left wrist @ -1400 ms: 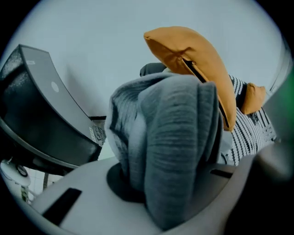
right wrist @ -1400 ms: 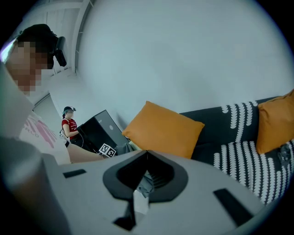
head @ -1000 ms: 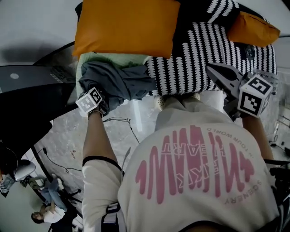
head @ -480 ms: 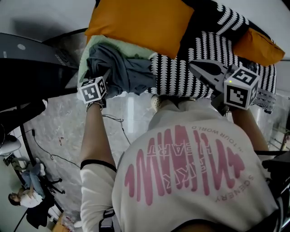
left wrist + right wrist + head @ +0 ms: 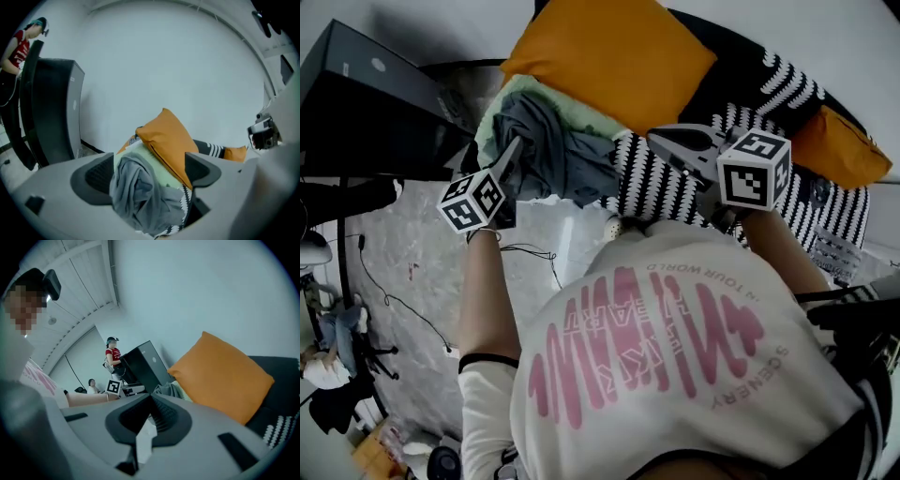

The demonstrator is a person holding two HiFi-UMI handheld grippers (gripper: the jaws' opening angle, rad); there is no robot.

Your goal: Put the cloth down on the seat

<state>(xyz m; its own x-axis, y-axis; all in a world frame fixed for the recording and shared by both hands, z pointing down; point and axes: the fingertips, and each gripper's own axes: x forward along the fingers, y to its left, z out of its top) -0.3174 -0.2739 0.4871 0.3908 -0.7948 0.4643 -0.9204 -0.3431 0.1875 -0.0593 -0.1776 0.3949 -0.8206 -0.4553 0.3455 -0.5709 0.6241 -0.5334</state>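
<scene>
My L gripper (image 5: 149,172) has just been opening its jaws & they stand wide apart now. The grey cloth (image 5: 551,142) shows in the gap, but neither pad touches it. It lies beyond them, so I'm holding nothing. That fits the job: the cloth is meant to rest on its own, so I judge the put-down done.

The cloth sits bunched on the seat (image 5: 508,97), at the seat's left end near the front edge, on the pale-green cover. The orange cushion (image 5: 614,56) is propped at the seat's back just behind it & the black-and-white striped throw (image 5: 652,178) touches its right side. Its lower fold seems to reach the front edge, so it could slide off if nudged.

My R gripper (image 5: 151,401) has its jaws closed together w/ nothing in them. It hovers above the striped throw, right of the cloth, prob. b/c this is a one-hand job & it's out of the way there.
</scene>
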